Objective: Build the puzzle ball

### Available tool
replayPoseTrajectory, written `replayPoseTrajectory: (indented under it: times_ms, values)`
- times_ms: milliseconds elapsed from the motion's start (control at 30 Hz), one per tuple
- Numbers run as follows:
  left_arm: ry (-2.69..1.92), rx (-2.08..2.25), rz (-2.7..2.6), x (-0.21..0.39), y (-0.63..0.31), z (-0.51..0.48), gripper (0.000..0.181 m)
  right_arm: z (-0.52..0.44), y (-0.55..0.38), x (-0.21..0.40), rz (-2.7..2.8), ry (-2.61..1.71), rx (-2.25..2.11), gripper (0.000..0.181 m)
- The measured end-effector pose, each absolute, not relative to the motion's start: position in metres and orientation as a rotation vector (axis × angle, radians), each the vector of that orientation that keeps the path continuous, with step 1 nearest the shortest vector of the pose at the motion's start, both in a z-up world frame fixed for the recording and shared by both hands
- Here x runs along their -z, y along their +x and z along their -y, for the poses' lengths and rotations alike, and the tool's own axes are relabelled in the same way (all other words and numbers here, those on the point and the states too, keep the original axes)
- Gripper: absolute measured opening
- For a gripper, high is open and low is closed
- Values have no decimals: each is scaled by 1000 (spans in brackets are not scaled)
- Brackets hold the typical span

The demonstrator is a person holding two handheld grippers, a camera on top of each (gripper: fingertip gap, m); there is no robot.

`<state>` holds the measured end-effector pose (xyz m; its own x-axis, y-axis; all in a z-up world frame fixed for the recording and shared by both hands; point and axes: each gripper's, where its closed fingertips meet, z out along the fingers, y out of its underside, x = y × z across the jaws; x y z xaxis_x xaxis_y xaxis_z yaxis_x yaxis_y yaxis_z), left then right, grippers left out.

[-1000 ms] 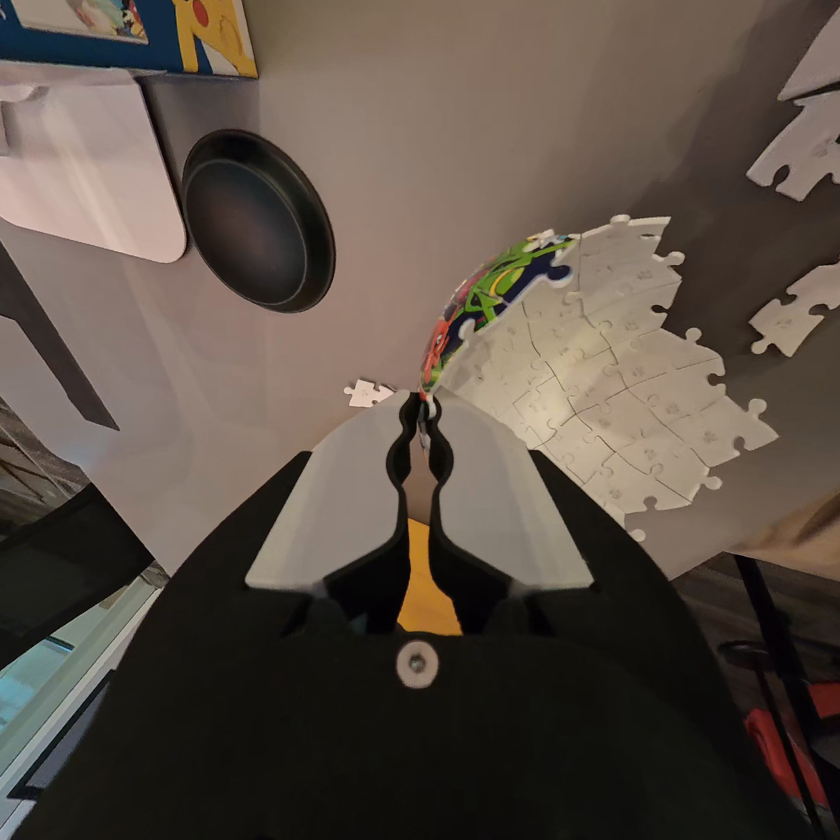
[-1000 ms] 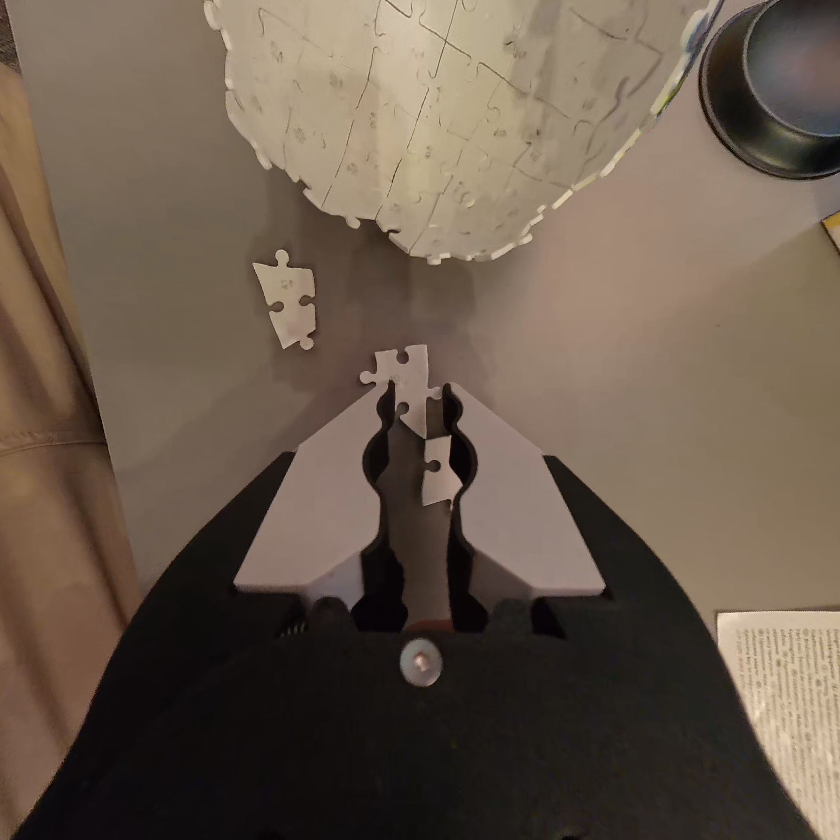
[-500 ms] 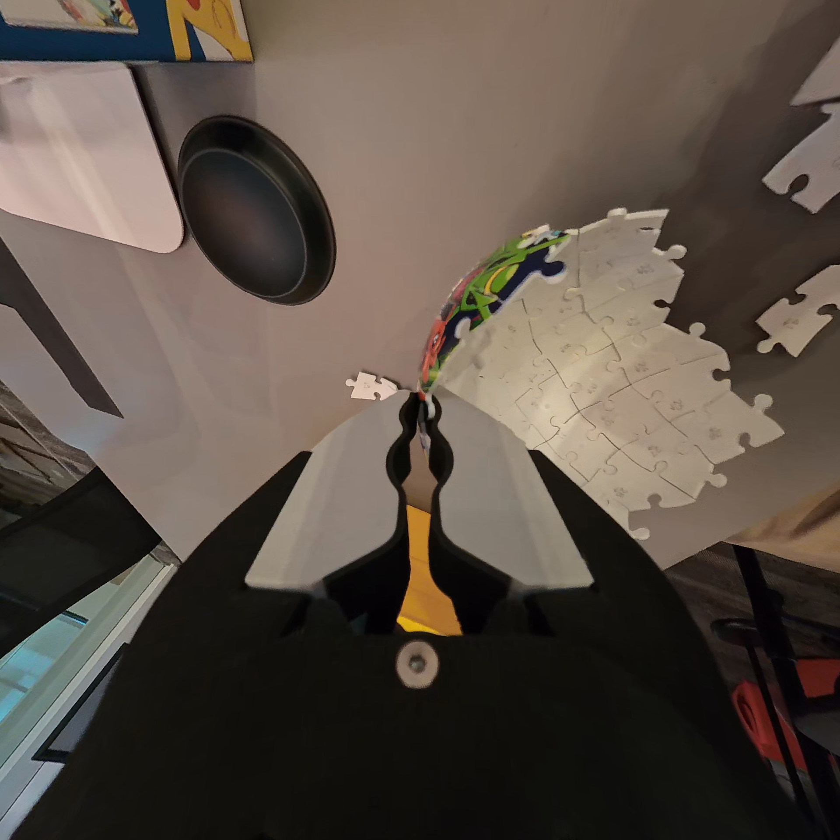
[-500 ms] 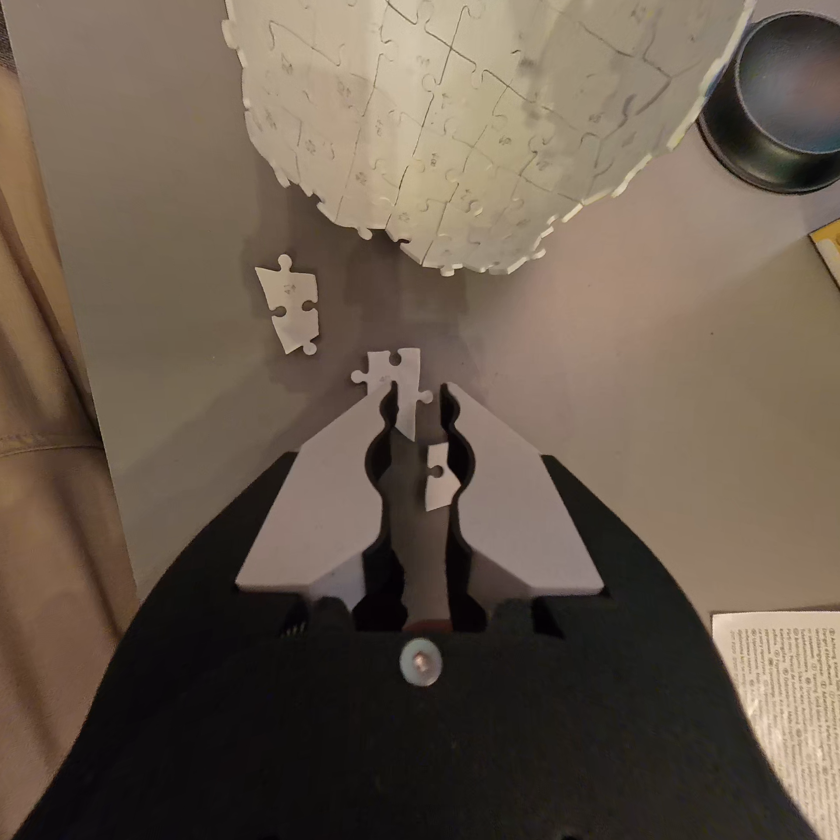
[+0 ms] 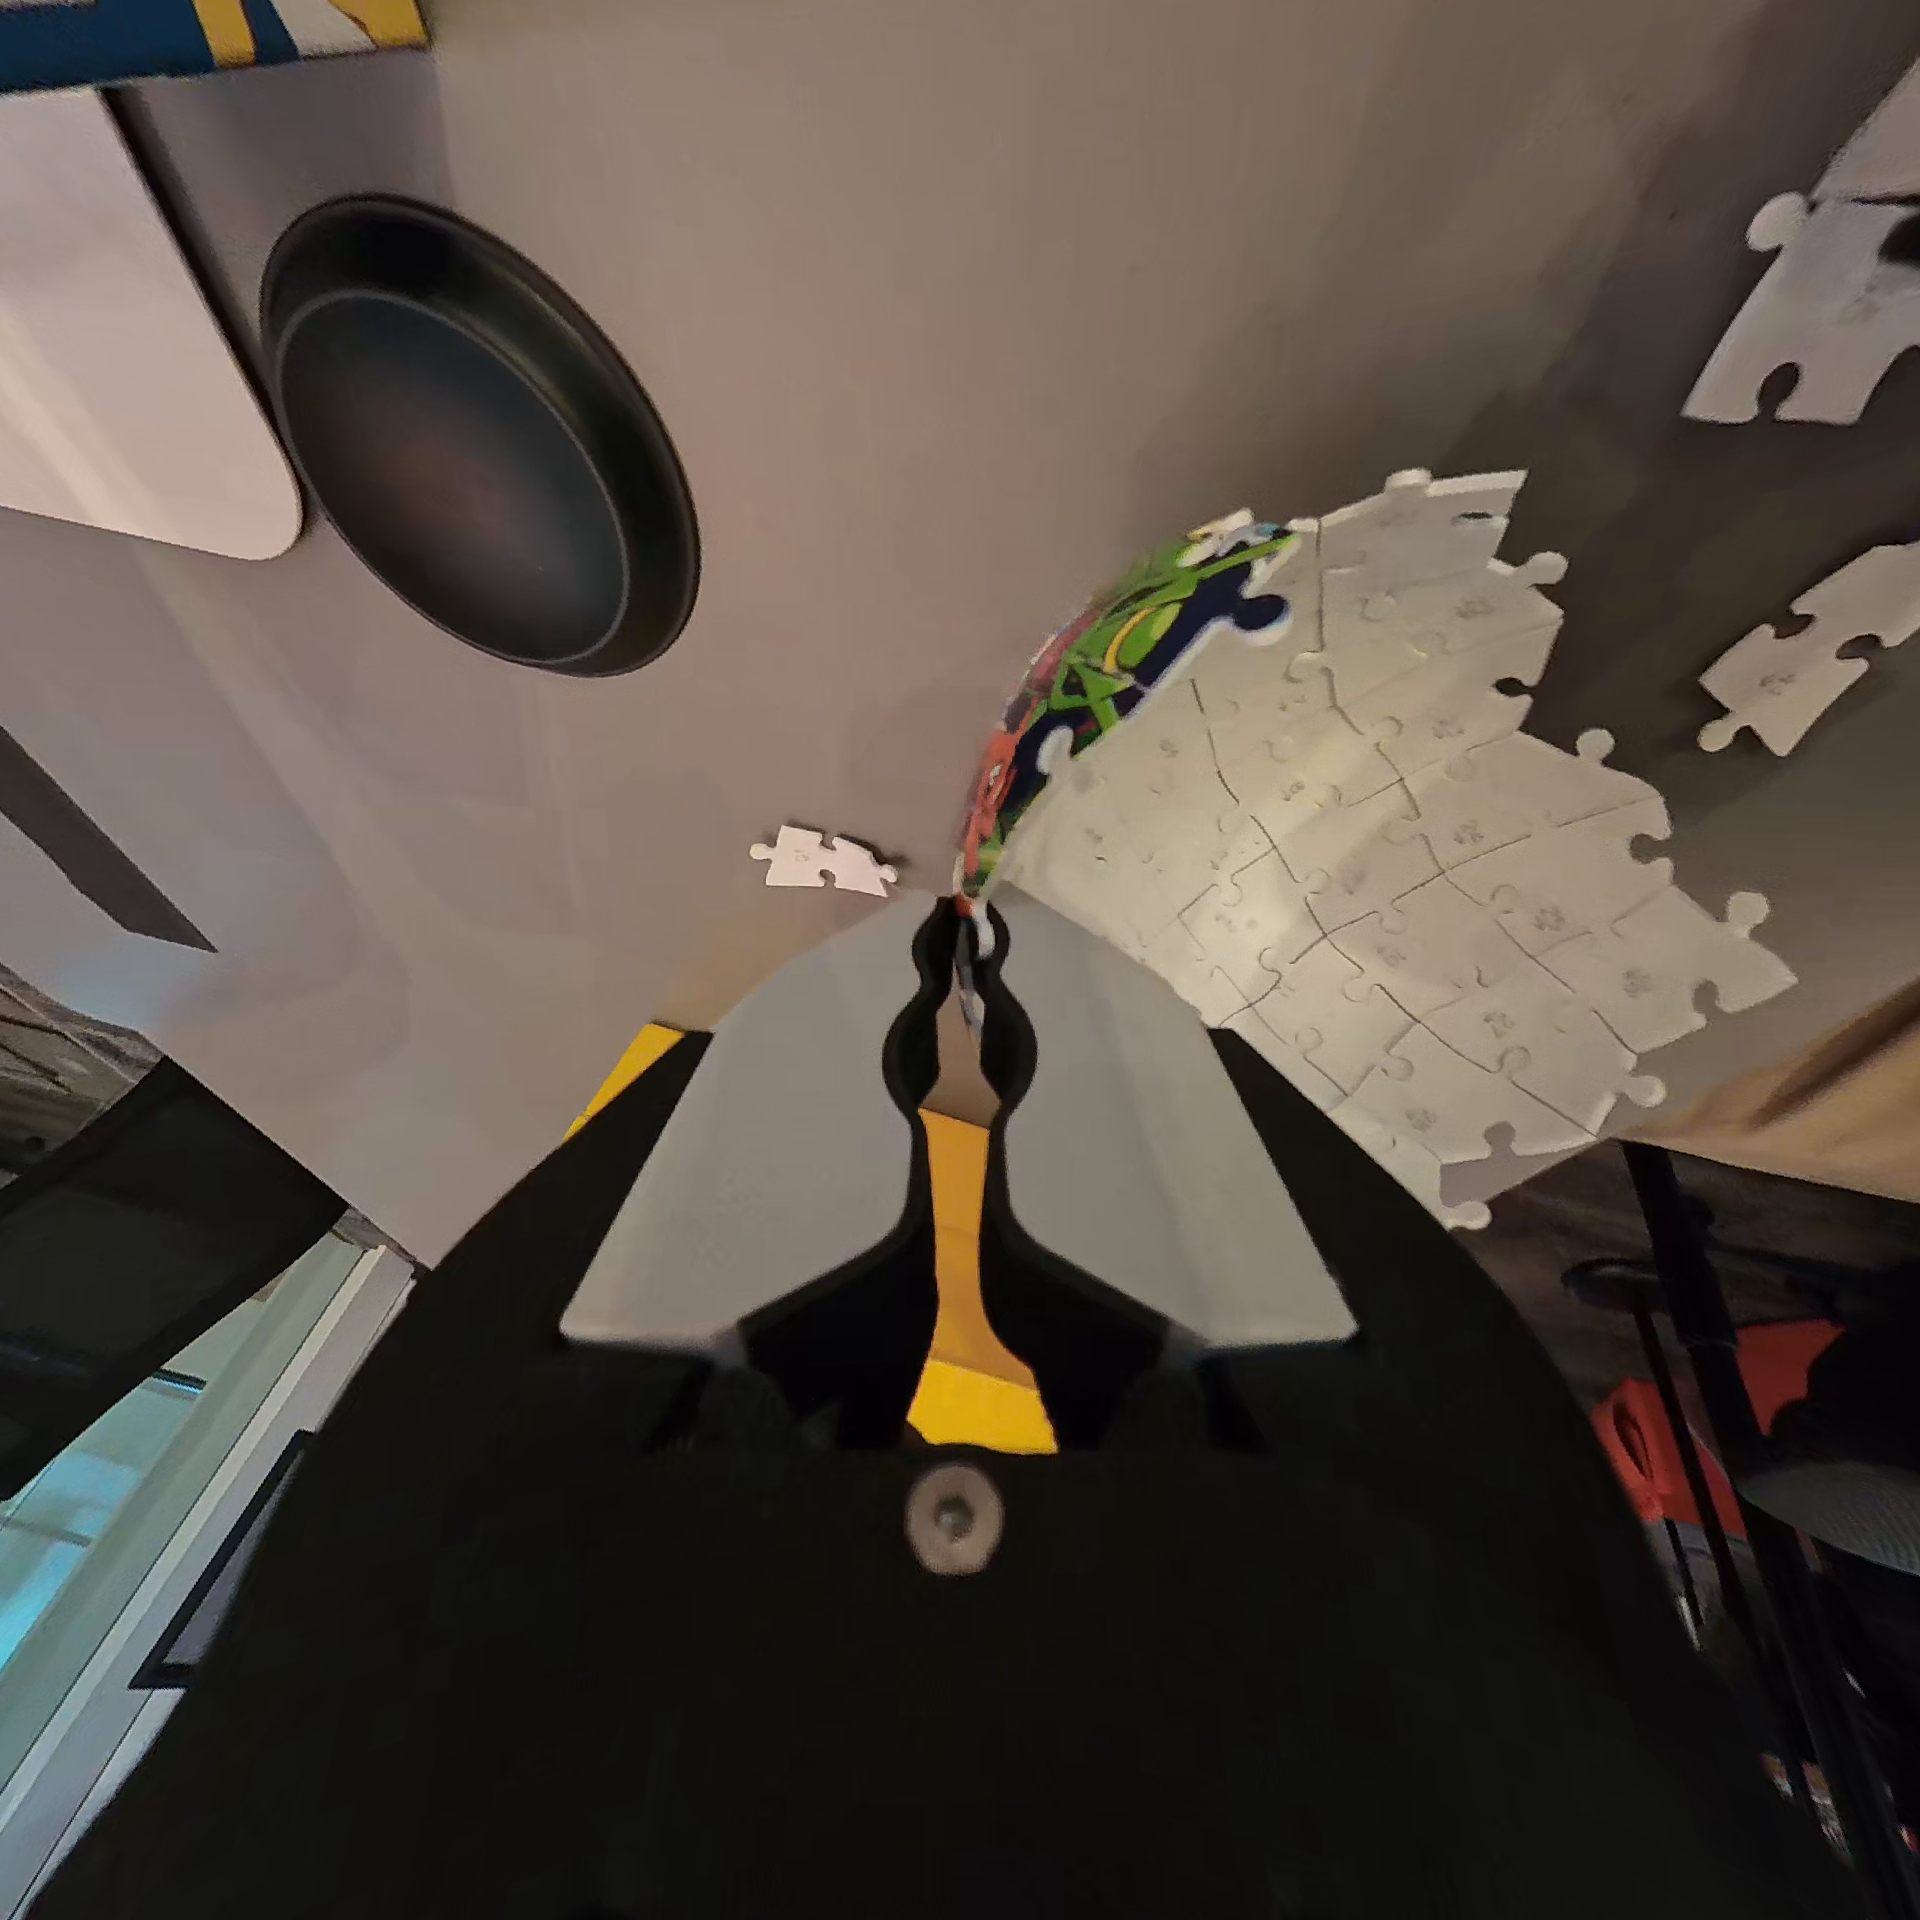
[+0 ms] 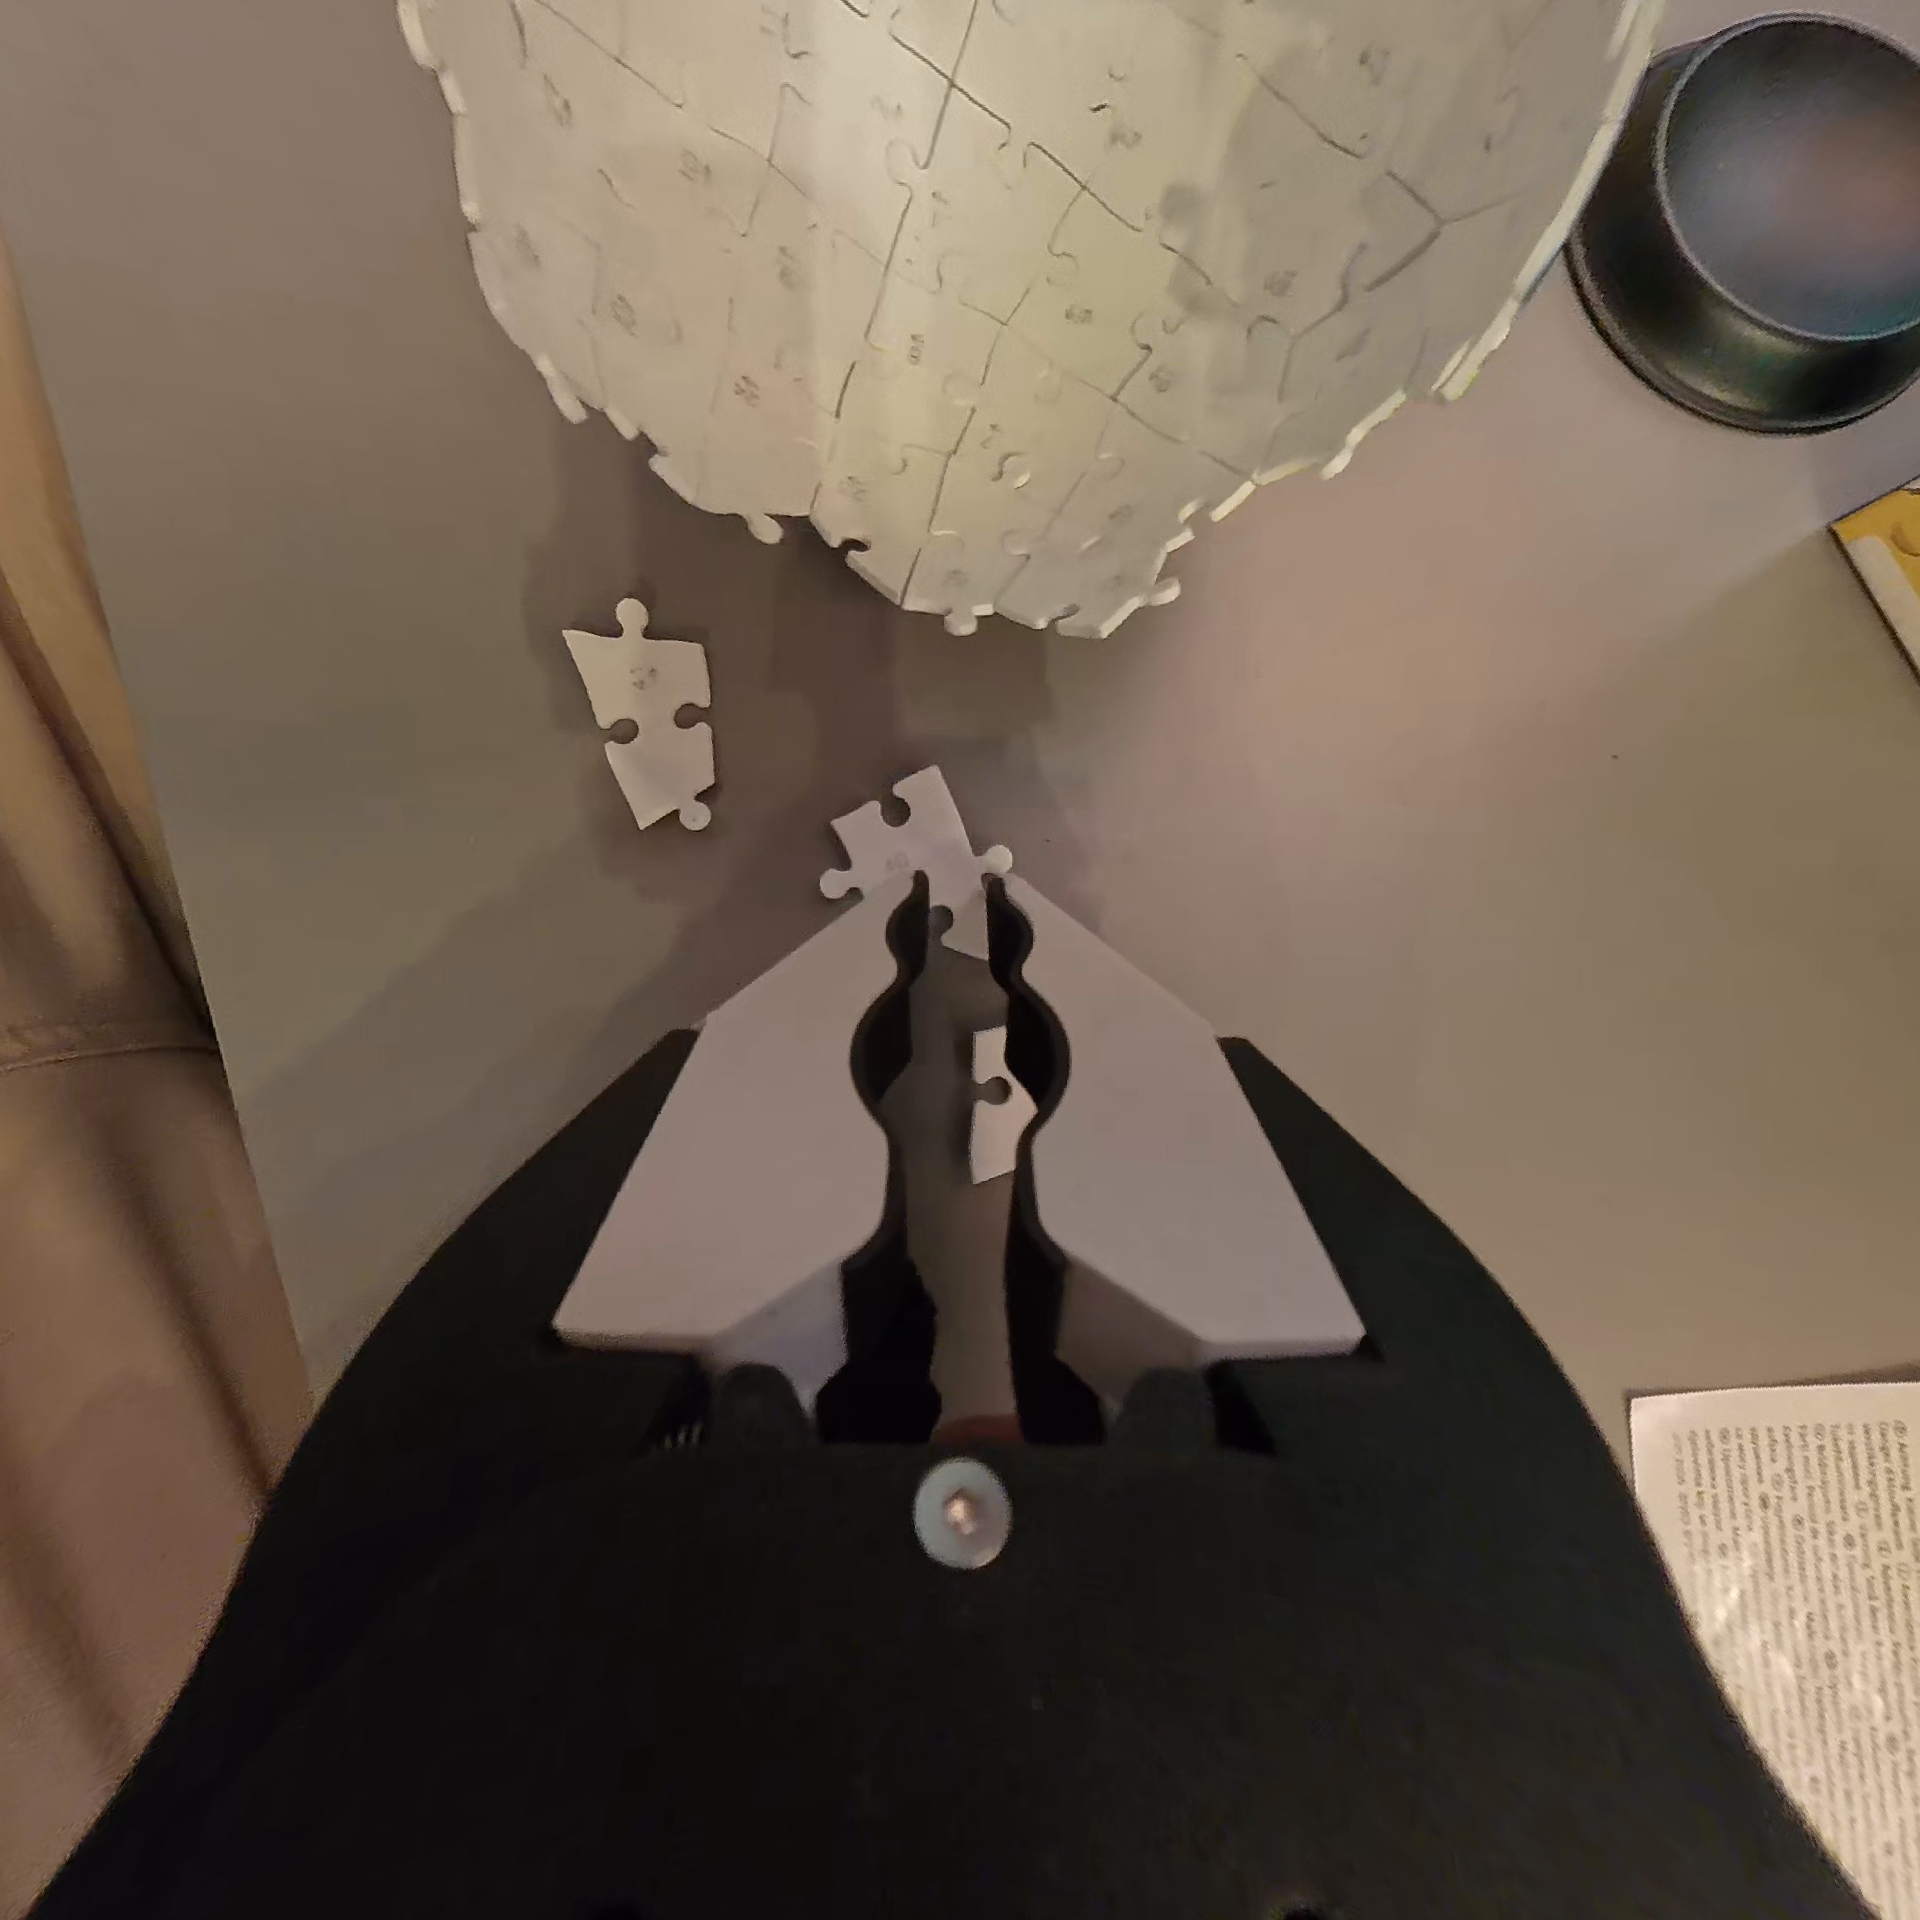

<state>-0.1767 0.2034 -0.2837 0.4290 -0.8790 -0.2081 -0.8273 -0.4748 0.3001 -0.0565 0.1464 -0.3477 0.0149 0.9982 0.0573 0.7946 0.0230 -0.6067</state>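
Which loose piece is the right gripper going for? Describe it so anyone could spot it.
Start at the big white puzzle shell at the top of the right wrist view. Below it on the grey table lie loose white pieces. The target piece sits right at the right gripper tips, partly between them, unlike the two-piece strip lying apart to its left.

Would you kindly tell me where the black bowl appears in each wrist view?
Left wrist view: black bowl upper left, beside a white board.
Right wrist view: black bowl top right corner, cut by the edge.
Shared landmark: the half-built puzzle ball, held by the left gripper, lies next to it in both.
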Motion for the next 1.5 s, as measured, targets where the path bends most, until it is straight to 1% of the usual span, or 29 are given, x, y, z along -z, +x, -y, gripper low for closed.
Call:
replayPoseTrajectory:
  times_ms: [100,200,233,333,500,667,733,967,1000,1033,1500]
  values:
    - [2501,495,1495,286,-179,-202,2,-149,-57,348,1826,-1808,-538,1]
    - [2481,490,1474,287,-181,-201,2,-148,-58,346,1819,-1810,-561,1]
    - [2474,486,1469,287,-181,-201,2,-148,-58,344,1807,-1810,-576,2]
    - [2456,484,1459,289,-180,-200,2,-151,-56,337,1794,-1805,-590,14]
    - [2415,477,1460,291,-178,-196,2,-150,-56,340,1866,-1753,-585,29]
    - [2400,468,1449,291,-178,-194,2,-145,-67,349,1949,-1724,-626,34]
    - [2399,467,1441,291,-178,-194,2,-142,-67,349,1961,-1730,-651,28]
    - [2397,466,1429,291,-177,-192,2,-143,-64,349,1900,-1790,-750,26]
    - [2397,467,1428,291,-177,-191,2,-144,-64,347,1882,-1798,-768,16]
    - [2397,464,1426,291,-177,-191,2,-146,-64,346,1863,-1811,-781,12]
    - [2414,423,1393,293,-176,-188,2,-155,-66,324,1711,-1847,-885,0]
